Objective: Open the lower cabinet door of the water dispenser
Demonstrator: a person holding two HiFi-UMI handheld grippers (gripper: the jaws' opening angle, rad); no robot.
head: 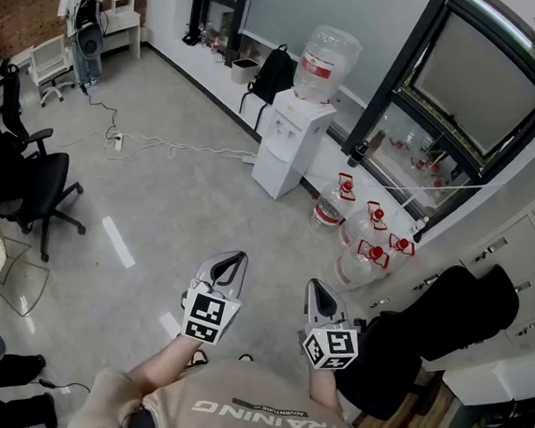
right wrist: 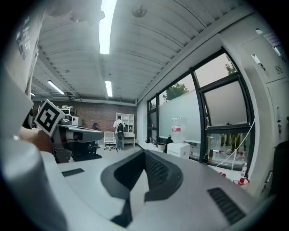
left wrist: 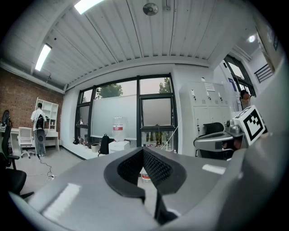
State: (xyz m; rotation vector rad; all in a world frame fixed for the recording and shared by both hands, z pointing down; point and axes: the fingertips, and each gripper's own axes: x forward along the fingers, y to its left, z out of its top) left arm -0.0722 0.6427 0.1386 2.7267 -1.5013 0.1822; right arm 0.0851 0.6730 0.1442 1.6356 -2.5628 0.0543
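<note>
So far only the approach is in hand: the water dispenser [head: 291, 140], a large bottle on top, stands by the window wall at about one o'clock from both grippers and well apart from them, its lower cabinet door [head: 273, 175] seemingly closed. The left gripper [head: 237, 257] and right gripper [head: 311, 286] are held out near level, each with jaws pressed together on nothing. Next, I judge, comes walking closer, lowering one gripper to that door, spreading its jaws and catching an edge or handle, too small to make out.
</note>
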